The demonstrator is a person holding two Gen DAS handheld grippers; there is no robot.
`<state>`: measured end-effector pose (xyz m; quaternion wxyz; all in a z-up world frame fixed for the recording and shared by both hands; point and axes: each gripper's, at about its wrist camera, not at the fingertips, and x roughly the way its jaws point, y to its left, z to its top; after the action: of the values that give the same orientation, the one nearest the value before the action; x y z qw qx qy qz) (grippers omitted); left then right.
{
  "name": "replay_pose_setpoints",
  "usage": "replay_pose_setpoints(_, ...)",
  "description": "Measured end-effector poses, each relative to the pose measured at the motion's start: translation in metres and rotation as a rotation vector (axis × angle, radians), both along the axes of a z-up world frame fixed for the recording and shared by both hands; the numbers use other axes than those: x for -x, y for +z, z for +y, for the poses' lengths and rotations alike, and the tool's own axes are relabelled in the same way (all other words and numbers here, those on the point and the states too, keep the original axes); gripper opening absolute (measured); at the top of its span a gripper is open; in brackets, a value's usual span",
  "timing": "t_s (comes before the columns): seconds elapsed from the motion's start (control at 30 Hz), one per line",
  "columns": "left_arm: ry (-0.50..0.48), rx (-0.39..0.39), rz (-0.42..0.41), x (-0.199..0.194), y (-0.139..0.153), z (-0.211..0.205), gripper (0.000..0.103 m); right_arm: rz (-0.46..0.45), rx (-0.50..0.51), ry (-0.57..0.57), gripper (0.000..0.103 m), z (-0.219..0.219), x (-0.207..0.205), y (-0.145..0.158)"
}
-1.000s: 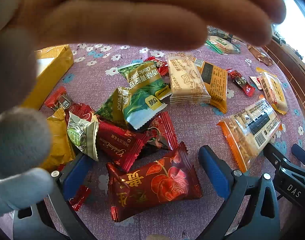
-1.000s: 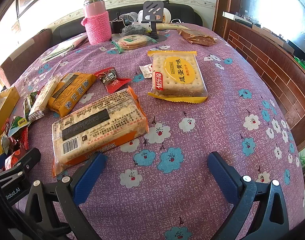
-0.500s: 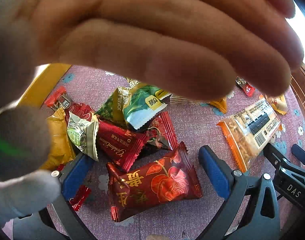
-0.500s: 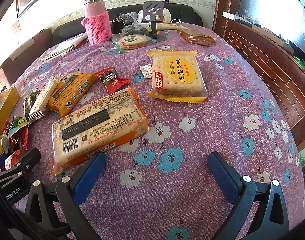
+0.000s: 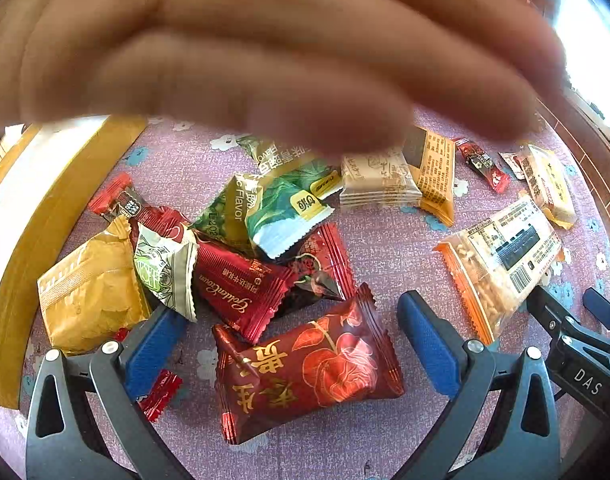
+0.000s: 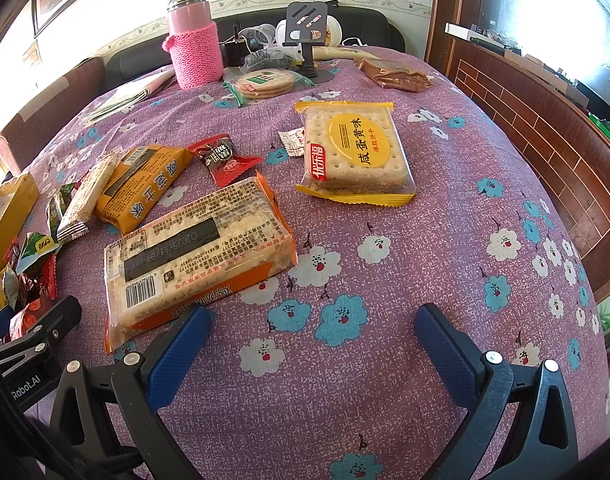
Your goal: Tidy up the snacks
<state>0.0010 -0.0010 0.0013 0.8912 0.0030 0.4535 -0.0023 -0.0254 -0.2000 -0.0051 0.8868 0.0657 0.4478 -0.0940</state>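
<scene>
My left gripper (image 5: pixel 293 340) is open, its jaws on either side of a dark red snack packet (image 5: pixel 309 364) lying on the purple flowered cloth. Behind it is a pile of red, green and gold packets (image 5: pixel 233 252). A blurred bare hand (image 5: pixel 265 52) covers the top of the left wrist view. My right gripper (image 6: pixel 309 344) is open and empty over bare cloth. An orange cracker pack (image 6: pixel 197 256) lies by its left finger, and a yellow cracker pack (image 6: pixel 357 156) lies farther back.
A yellow box (image 5: pixel 37 216) stands at the left of the pile. A pink flask (image 6: pixel 193 40), a phone stand (image 6: pixel 305 28), a biscuit bag (image 6: pixel 265 84) and a brown packet (image 6: pixel 393 74) are at the table's far end. A wooden wall panel (image 6: pixel 545 140) runs along the right.
The hand before the left camera has shifted and lifted a little, so more of the packets behind the pile shows. Neither gripper has moved.
</scene>
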Motion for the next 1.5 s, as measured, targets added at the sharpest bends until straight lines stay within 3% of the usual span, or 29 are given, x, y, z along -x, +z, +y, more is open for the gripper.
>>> replay_pose_setpoints(0.33, 0.039, 0.004, 0.004, 0.0, 0.0, -0.005, 0.103, 0.0, 0.0, 0.0, 0.103, 0.0, 0.0, 0.0)
replay_pose_setpoints(0.57, -0.075, 0.001, 0.083, 0.02, 0.002, -0.004, 0.103, 0.0, 0.0, 0.0, 0.103, 0.0, 0.0, 0.0)
replay_pose_setpoints(0.83, -0.172, -0.002, 0.116, 0.038, 0.004, -0.008, 0.103, -0.003, -0.018, 0.006, 0.103, 0.0, 0.003, 0.001)
replay_pose_setpoints(0.93, -0.178, 0.024, 0.104, 0.047, 0.006, -0.006, 0.103, 0.0, -0.082, 0.044, 0.103, -0.01, 0.001, 0.003)
replay_pose_setpoints(1.03, -0.195, 0.114, 0.095, 0.057, 0.013, -0.002, 0.1, -0.035, -0.16, 0.04, 0.103, -0.021, 0.006, 0.004)
replay_pose_setpoints(1.13, -0.214, 0.187, 0.007, 0.078, 0.035, 0.006, 0.097, -0.006, -0.13, 0.058, 0.103, -0.017, 0.005, 0.006)
replay_pose_setpoints(1.23, -0.229, 0.215, -0.206, 0.113, 0.075, 0.02, 0.097, 0.051, 0.007, 0.091, 0.103, 0.003, 0.001, 0.002)
replay_pose_setpoints(1.37, -0.176, 0.108, -0.456, 0.15, 0.12, 0.043, 0.103, 0.047, -0.009, 0.098, 0.103, 0.0, 0.001, 0.002)
replay_pose_setpoints(1.43, -0.137, 0.037, -0.495, 0.15, 0.131, 0.054, 0.103, 0.046, -0.007, 0.097, 0.103, 0.001, 0.001, 0.001)
replay_pose_setpoints(1.5, -0.094, -0.046, -0.469, 0.143, 0.136, 0.064, 0.103, 0.045, -0.002, 0.09, 0.102, 0.0, 0.002, 0.002)
